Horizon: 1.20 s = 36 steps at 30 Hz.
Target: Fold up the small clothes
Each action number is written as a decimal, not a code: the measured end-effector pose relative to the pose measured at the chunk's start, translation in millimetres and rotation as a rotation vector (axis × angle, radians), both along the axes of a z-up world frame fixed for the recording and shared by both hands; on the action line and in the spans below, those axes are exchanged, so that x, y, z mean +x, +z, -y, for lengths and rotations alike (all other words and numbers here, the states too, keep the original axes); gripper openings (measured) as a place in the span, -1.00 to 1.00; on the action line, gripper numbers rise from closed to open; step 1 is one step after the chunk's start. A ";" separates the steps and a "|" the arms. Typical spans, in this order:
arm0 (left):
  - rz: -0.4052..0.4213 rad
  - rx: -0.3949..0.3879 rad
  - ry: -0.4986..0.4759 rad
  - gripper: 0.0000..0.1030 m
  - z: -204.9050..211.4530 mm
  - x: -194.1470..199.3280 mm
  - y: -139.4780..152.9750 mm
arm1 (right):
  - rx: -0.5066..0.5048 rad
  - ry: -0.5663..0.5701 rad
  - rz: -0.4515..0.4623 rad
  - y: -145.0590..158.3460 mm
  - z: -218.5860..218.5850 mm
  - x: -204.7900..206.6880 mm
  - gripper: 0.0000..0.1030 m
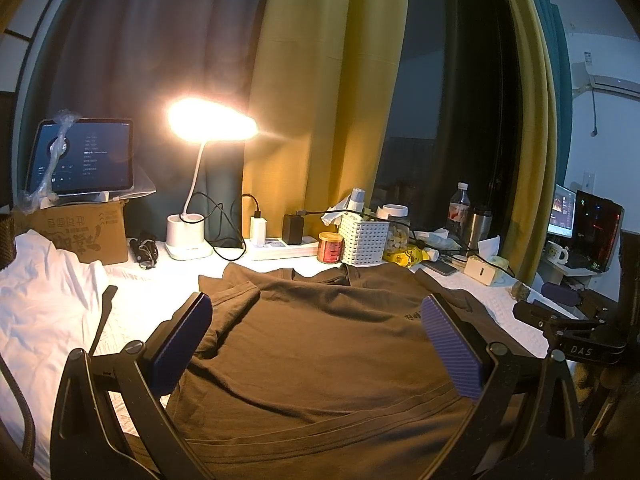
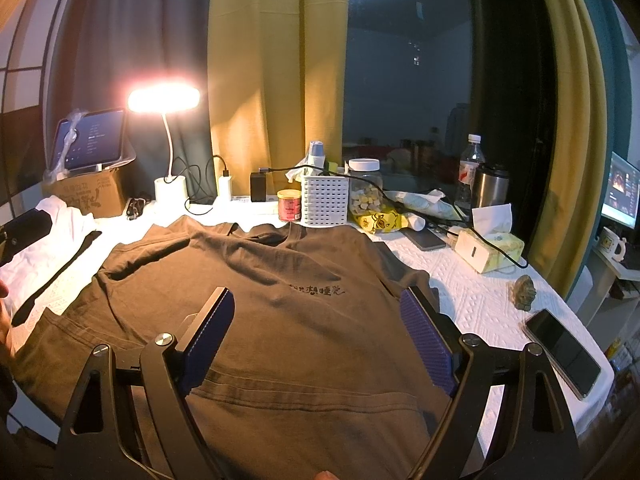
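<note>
Left wrist: left gripper [image 1: 316, 344] spread wide, nothing between the pads, hovering over the brown T-shirt [image 1: 320, 352], which lies flat and face-up on the white tabletop [image 1: 516, 312], collar toward the clutter at the back. A white garment [image 1: 40, 304] sits bunched at the left, just beside the shirt's sleeve. The right gripper's body shows at the right edge [image 1: 576, 336]. Risk, as I read it: the near hem is already doubled over in a ridge, so a pinch there could catch two layers and skew the fold. The lamp [image 1: 212, 120] blows out the area around it; the shirt's near edge is cut off by the frame. Right wrist: right gripper [image 2: 318, 340] also spread, empty, above the shirt's lower half; chest print readable but partly in a crease. Phone [image 2: 562, 354] lies near the tabletop's right edge, just beside the shirt; a small dark lump [image 2: 522, 290] I can't identify sits further back. Dragging the shirt or swinging a sleeve right could push the phone off. A sweep toward the back could hit the red tin [image 2: 289, 205] or white basket [image 2: 324, 200], both close to the collar. Can't tell whether either gripper is touching the fabric or just above it. Left sleeve end is hidden in shadow.
</note>
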State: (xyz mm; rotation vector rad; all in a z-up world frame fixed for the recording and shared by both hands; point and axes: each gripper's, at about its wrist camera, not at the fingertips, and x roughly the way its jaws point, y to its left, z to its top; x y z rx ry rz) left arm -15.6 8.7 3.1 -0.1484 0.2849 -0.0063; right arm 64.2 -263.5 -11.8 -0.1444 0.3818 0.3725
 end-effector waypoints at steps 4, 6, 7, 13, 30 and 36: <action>0.001 -0.003 0.003 0.98 -1.1 -0.2 -0.1 | 0.000 0.000 -0.004 -0.4 0.5 0.3 0.70; 0.002 -0.004 0.004 0.98 -0.9 -0.5 0.4 | 0.001 0.000 -0.005 -0.5 1.3 0.6 0.70; 0.002 -0.004 0.004 0.98 -0.6 -0.7 0.9 | 0.000 0.000 -0.005 -0.6 1.1 0.8 0.70; 0.001 -0.005 0.003 0.98 -1.3 -1.1 0.1 | 0.000 0.000 -0.007 -0.8 1.4 1.6 0.70; -0.090 -0.020 -0.026 0.98 9.1 49.1 -1.3 | 0.021 -0.039 -0.092 -11.5 26.3 58.2 0.70; -0.130 0.046 0.006 0.98 18.4 71.4 0.4 | 0.032 -0.047 -0.130 -10.1 40.7 89.9 0.70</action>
